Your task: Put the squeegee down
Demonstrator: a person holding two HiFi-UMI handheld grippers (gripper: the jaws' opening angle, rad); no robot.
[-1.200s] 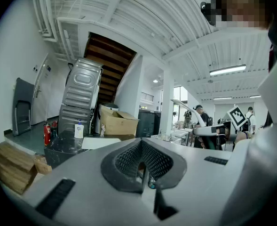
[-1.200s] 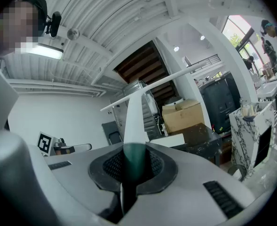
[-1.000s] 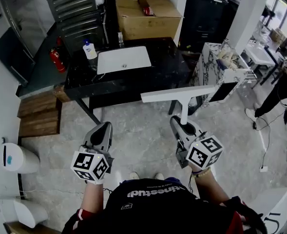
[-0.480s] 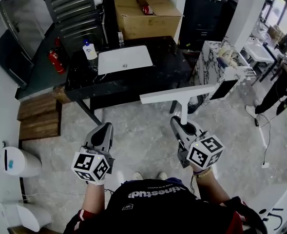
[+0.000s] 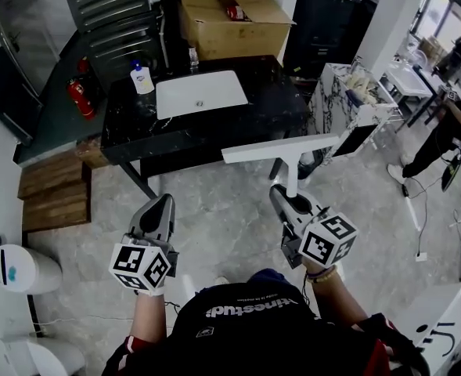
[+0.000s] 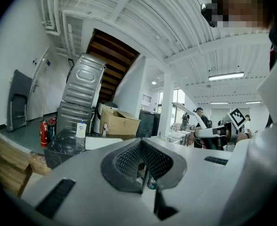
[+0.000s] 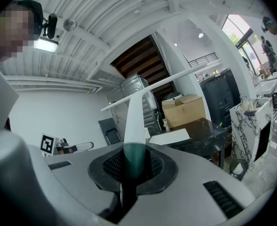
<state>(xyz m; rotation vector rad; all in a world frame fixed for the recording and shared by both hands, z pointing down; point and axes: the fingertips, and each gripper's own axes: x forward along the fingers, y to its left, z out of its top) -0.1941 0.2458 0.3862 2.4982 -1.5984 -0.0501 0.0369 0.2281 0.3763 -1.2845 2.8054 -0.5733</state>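
Squeegee (image 5: 281, 149), handle clenched in right tool (image 5: 290, 200), blade up in air short of dark worktop (image 5: 128, 131), now nearer than a sec ago, so set-down looks close; left tool (image 5: 162, 204) closed, empty.

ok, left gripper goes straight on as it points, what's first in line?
Probably the near edge of the black table; nothing shows between it and the left gripper, but depth is unclear.

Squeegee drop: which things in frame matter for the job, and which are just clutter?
In the job: squeegee; right gripper, shut on its handle; black table ahead, the likely landing spot.

Lying about: cardboard box; bottle; fire extinguisher; wooden steps; left gripper, shut and empty.
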